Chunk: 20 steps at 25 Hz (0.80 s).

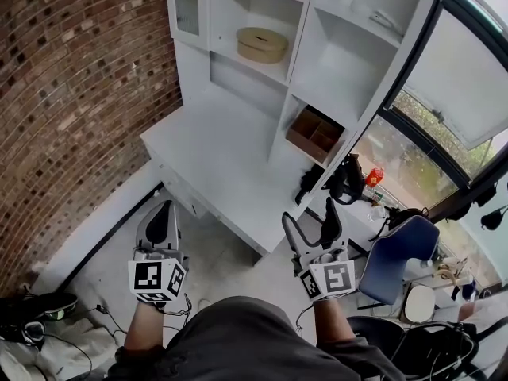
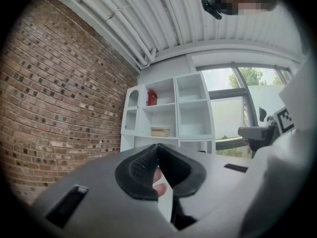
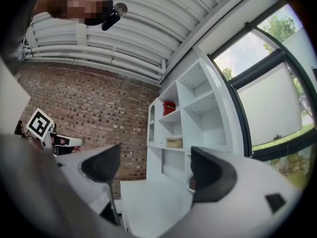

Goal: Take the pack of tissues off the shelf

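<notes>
Against the brick wall (image 1: 71,94) stands a white shelf unit (image 1: 305,38) over a white desk (image 1: 214,149), and well short of it the left gripper (image 1: 161,209) is closed on nothing and the right gripper (image 1: 311,214) gapes empty, while the red pack of tissues (image 2: 151,98) sits in an upper compartment, above a tan round box (image 1: 262,44).

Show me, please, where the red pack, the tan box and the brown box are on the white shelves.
red pack (image 2: 152,98): left gripper view, its front face.
tan box (image 1: 262,38): head view, middle of its lid.
brown box (image 1: 315,132): head view, its open top.
</notes>
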{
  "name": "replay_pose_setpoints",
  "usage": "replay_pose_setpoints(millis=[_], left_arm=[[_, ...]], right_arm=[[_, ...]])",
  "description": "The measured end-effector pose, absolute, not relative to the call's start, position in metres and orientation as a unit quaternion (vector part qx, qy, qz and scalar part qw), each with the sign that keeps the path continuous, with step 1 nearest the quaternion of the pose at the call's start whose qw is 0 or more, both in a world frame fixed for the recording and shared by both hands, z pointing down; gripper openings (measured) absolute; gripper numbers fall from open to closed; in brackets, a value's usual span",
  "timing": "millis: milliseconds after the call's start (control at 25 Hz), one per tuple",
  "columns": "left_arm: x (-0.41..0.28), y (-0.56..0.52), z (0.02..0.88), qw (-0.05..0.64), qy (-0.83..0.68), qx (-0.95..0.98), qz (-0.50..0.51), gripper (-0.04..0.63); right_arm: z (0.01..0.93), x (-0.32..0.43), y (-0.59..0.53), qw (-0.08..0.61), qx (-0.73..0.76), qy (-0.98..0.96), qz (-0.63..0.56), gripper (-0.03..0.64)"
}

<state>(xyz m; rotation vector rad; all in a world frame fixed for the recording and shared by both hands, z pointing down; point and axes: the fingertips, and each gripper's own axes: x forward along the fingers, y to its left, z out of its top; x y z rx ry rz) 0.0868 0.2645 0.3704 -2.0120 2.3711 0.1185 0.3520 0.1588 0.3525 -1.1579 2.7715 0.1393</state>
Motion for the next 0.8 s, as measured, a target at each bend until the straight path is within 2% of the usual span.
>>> replay_pose_setpoints(millis=[40, 120, 800], left_arm=[[0.088, 0.265, 0.371, 0.014, 0.762, -0.646, 0.037, 0.003], [0.089, 0.266, 0.372, 0.014, 0.764, -0.644, 0.035, 0.003], [0.093, 0.264, 0.399, 0.006, 0.779, -0.627, 0.022, 0.003]], right_arm=[[0.353, 0.353, 0.159, 0.068, -0.384, 0.919, 0.047, 0.444], [0.355, 0.354, 0.160, 0.067, -0.382, 0.921, 0.046, 0.468], [0.380, 0.352, 0.141, 0.066, -0.359, 0.931, 0.029, 0.468]])
